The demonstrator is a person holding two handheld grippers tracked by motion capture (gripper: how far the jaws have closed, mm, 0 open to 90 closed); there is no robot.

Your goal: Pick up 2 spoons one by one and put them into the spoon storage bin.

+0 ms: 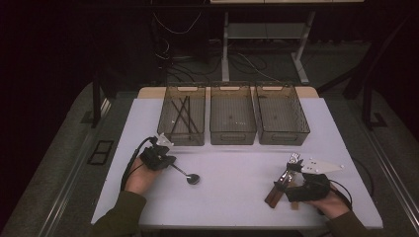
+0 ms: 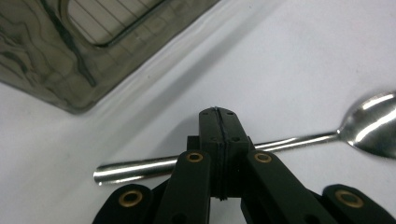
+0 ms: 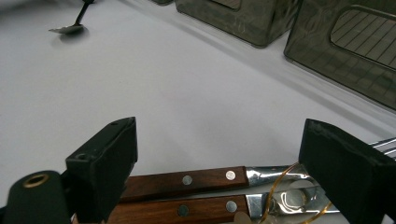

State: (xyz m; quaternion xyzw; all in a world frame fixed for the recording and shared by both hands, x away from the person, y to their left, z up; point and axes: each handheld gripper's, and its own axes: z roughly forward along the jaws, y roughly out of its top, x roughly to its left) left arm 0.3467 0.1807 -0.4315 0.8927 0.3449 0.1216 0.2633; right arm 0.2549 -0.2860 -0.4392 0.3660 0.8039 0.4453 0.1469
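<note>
Your left fingers [image 2: 218,122] clamp the spoon [image 2: 280,142] handle; lift it level; right fingers [image 3: 224,158] gape over the forks [image 3: 196,191]

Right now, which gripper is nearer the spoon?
Left. The left gripper is shut on the spoon handle; the right gripper sits across the table, jaws open over two wooden-handled utensils.

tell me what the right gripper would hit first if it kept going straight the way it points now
Probably the two wooden-handled utensils lying just beyond the open right gripper, crossing between its jaws. Past them, bare white table, then the smoky translucent plastic bins; depth is unclear.
</note>
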